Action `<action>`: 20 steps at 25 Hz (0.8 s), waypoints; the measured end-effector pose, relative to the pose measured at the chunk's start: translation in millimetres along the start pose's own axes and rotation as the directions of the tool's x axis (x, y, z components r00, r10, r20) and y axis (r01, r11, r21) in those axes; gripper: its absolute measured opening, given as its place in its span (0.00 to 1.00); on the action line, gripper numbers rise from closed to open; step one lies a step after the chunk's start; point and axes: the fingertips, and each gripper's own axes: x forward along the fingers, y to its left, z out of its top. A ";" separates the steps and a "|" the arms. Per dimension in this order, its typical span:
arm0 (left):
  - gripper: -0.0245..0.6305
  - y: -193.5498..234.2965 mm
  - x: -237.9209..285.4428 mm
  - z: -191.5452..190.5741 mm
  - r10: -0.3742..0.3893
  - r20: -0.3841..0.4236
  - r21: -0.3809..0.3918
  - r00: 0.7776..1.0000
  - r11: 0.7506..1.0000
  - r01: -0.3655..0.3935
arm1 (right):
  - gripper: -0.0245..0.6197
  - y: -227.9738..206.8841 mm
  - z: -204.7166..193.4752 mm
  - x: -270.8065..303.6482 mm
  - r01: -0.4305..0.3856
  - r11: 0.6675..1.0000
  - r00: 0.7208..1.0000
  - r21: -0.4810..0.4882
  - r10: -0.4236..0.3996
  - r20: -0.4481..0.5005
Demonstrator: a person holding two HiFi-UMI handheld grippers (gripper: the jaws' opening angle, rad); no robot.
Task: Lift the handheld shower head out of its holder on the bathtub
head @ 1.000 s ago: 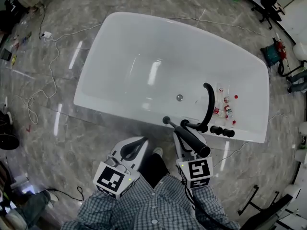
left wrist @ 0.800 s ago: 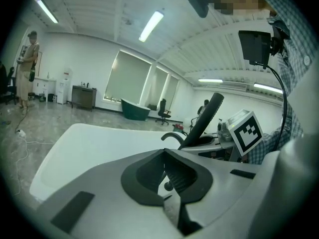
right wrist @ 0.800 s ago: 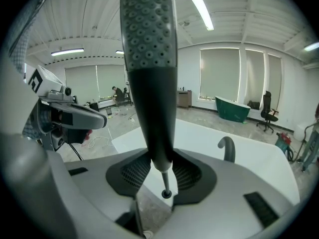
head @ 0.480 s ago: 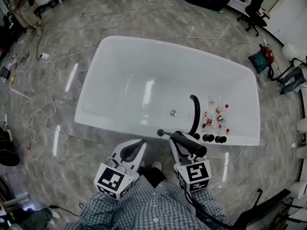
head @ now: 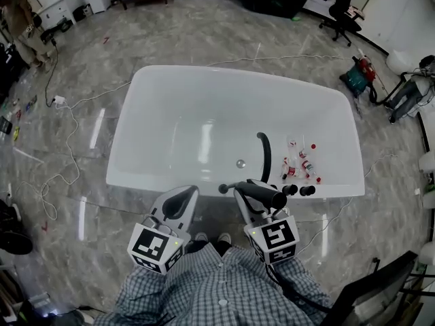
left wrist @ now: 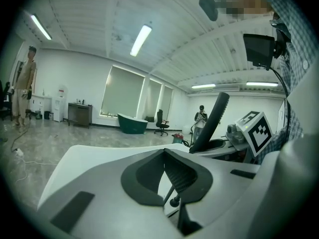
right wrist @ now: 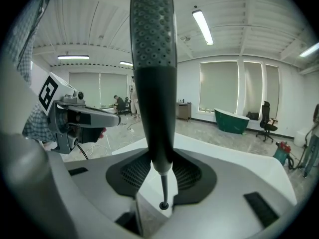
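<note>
Right tool (head: pixel 253 194) clamps black shower head (head: pixel 270 196) by handle, lower centre, over near rim of white bathtub (head: pixel 204 80), near curved black faucet (head: pixel 264 156). Left tool (head: pixel 178 208) jaws together, empty.

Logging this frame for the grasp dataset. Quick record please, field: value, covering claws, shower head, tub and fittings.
left claw: shut, nothing between the jaws
right claw: shut on the shower head
shower head: black, gripped near its narrow end, dotted face pointing up and away, held at the near rim
bathtub: white, on a marbled floor
faucet: black curved spout on the near rim
knobs: two, black, on the rim beside the faucet
small bottles: loose inside the tub, next to the faucet
</note>
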 end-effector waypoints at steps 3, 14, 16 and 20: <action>0.04 0.3 -2.5 6.4 0.009 0.020 0.003 1.000 1.000 -0.009 | 0.24 0.2 4.2 -5.3 0.000 1.000 1.000 -0.001 0.000 0.014; 0.04 -14.2 -3.3 17.8 0.003 0.052 0.046 0.999 0.999 -0.005 | 0.24 -14.0 19.6 -27.6 0.026 1.000 0.997 -0.014 -0.025 0.074; 0.04 -14.3 -6.5 15.0 0.005 0.054 0.047 0.999 0.999 -0.008 | 0.24 -11.3 20.3 -30.1 0.024 0.999 0.997 -0.024 -0.022 0.080; 0.04 -11.9 -13.0 16.3 0.007 0.065 0.053 0.998 0.999 -0.011 | 0.24 -7.2 23.9 -30.3 0.026 0.999 0.996 -0.038 -0.023 0.089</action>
